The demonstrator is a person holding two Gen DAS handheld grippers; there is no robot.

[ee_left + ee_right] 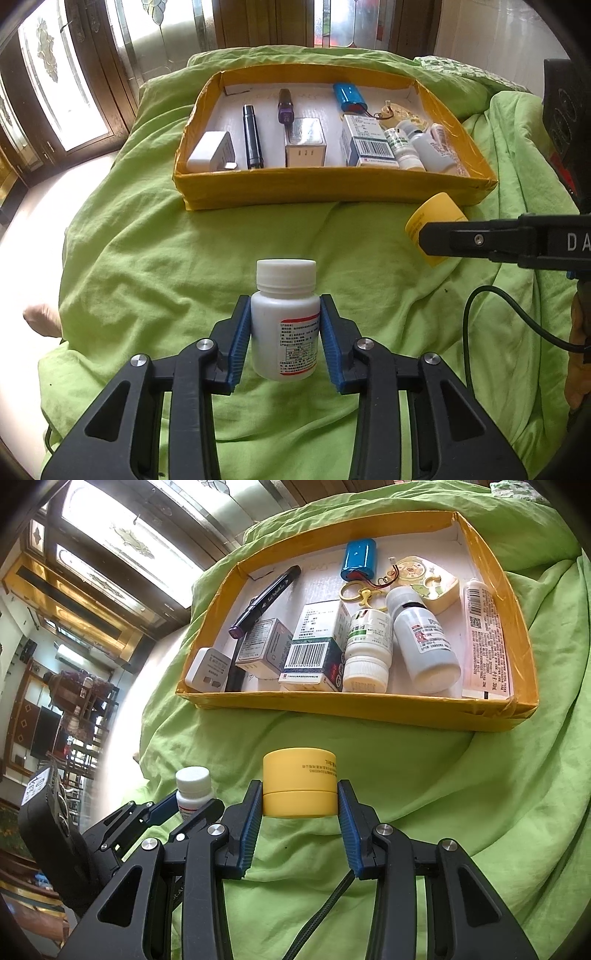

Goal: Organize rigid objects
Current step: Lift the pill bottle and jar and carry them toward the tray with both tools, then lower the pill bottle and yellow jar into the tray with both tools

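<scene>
My left gripper [285, 314] is shut on a white pill bottle [284, 317] with a red-edged label, held upright above the green bedspread [147, 258]. Its blue pads [241, 332] press on both sides of the bottle's body. My right gripper [300, 797] is shut on a round yellow jar [300, 788], gripped at its lower half. In the left wrist view that yellow jar [436, 214] shows at the right behind a black finger. The right wrist view shows the white bottle [194, 786] and the left gripper [184, 805] at the lower left.
A shallow yellow box [332, 184] lies ahead on the bedspread, holding a charger [210, 151], a dark pen [252, 136], small cartons, a blue battery [349, 96], white bottles and a tube. A black cable [476, 332] hangs at the right. Windows stand behind.
</scene>
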